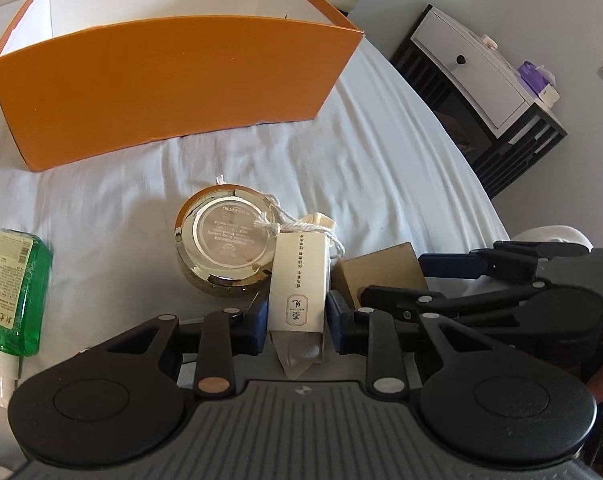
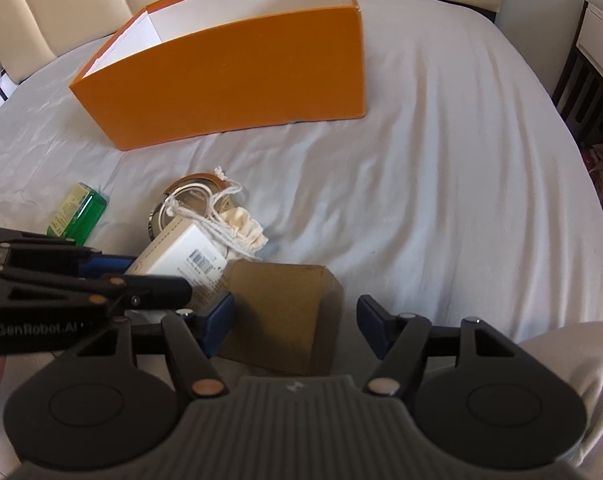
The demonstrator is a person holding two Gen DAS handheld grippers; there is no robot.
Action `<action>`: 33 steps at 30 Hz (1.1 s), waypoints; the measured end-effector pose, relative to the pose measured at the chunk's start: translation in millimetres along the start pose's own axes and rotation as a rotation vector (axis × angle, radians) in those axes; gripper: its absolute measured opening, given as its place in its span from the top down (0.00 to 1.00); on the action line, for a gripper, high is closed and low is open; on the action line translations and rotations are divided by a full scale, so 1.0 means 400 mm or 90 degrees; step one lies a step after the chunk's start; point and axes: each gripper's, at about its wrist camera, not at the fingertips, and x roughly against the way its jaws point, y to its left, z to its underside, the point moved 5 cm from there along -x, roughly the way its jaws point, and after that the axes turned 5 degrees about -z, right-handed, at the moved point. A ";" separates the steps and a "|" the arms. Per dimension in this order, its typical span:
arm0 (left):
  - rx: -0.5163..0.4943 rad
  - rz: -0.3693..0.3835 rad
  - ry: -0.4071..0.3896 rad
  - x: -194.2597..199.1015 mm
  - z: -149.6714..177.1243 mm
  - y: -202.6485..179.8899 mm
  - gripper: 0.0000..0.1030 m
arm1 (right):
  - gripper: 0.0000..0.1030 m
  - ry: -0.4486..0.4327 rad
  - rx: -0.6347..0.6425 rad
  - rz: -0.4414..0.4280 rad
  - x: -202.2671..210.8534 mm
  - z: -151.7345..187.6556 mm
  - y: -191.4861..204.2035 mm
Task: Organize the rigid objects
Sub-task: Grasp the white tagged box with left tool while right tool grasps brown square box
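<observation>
1. Left tongs: closed on a white carton, blue pads pressed on both long sides; the carton's opened flap end points back at the camera.
2. Right tongs: roughly half open around a brown cardboard box. Left pad touches or is just beside the box's left side; right pad stands clear of it. Not gripping.
3. Brown box lies on the bed, just right of the white carton, touching or nearly touching it.
4. Round gold tin sits on the sheet just behind-left of the carton, shiny lid up.
5. Small cream drawstring bag lies behind the carton beside the tin, its white cord draped over the tin's edge.
6. Green bottle with a white spray nozzle lies flat on the sheet, well left of the tin.
7. Orange open-top box, white inside, stands upright farther back on the bed, apart from the small items. Inside floor not visible.
8. White drawer unit stands off the bed's far right side.
</observation>
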 end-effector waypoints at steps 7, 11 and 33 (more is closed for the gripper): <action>0.018 -0.015 0.007 -0.010 -0.002 0.011 0.63 | 0.35 0.002 0.018 -0.003 0.005 0.005 0.010; 0.042 -0.014 0.010 -0.018 -0.004 0.024 0.62 | 0.35 0.004 0.016 -0.001 0.004 0.004 0.015; 0.021 -0.001 -0.010 -0.031 -0.007 -0.013 0.70 | 0.36 0.049 0.029 0.005 -0.052 0.001 0.034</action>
